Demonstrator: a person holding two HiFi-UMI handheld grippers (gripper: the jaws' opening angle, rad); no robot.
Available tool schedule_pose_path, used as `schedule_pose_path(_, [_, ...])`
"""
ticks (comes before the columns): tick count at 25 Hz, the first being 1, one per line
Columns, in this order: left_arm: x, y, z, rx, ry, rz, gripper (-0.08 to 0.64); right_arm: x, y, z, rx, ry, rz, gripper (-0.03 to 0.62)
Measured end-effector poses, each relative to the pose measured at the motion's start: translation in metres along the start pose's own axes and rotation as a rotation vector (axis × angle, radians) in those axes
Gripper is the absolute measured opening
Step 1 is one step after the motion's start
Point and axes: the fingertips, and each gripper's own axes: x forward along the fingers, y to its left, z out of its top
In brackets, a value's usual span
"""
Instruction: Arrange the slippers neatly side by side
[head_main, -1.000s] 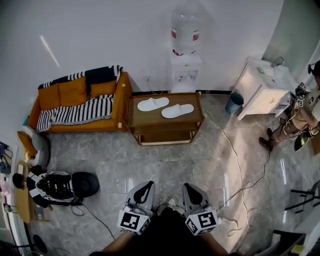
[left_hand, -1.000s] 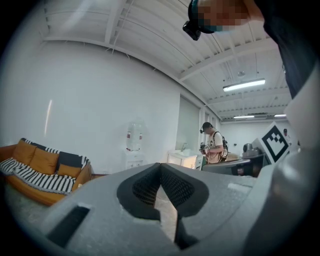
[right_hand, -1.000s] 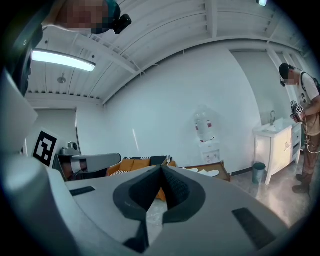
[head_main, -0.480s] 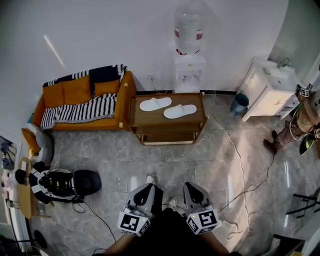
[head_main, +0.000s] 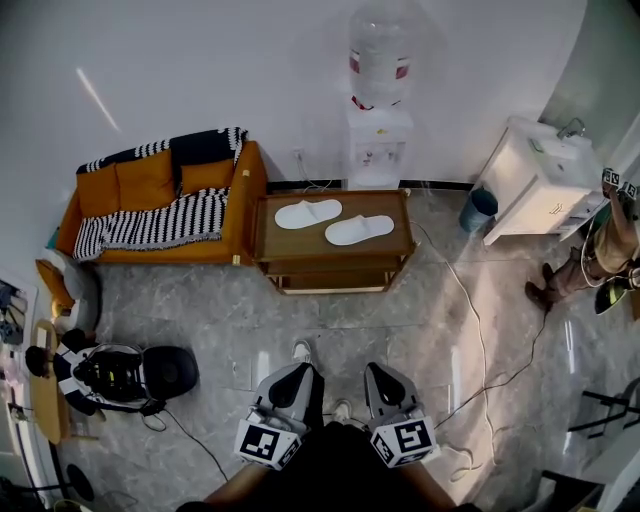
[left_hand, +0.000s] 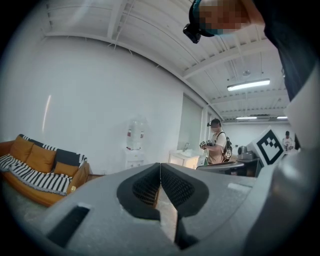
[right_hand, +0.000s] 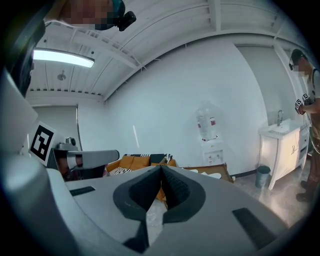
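grey glossy stone floor (head_main: 330, 320), white walls, a low wooden table (head_main: 268, 238) standing by the far wall.
two flat white slippers are lying on the table, the far slipper (head_main: 307, 212) and near slipper (head_main: 357, 229) sitting staggered, just apart. an orange sofa (head_main: 150, 185) with a striped throw is standing beside it. the left gripper (head_main: 296, 375) and right gripper (head_main: 378, 378) are hovering well short of the table, jaws pressed together, holding nothing.

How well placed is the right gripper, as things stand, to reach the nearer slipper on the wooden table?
Probably not yet: the right gripper, jaws shut, is far back, with a stretch of floor between it and the wooden table bearing the slipper. Nothing seems to block the way; stepping closer should do.
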Motion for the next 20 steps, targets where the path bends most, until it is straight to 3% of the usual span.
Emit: schedule_pose_path(20, [0.129, 0.135, 0.049, -0.026, 0.001, -0.099, 0.017, 0.167, -0.035, 0.056, -0.022, 0.044, -0.078, 0.012])
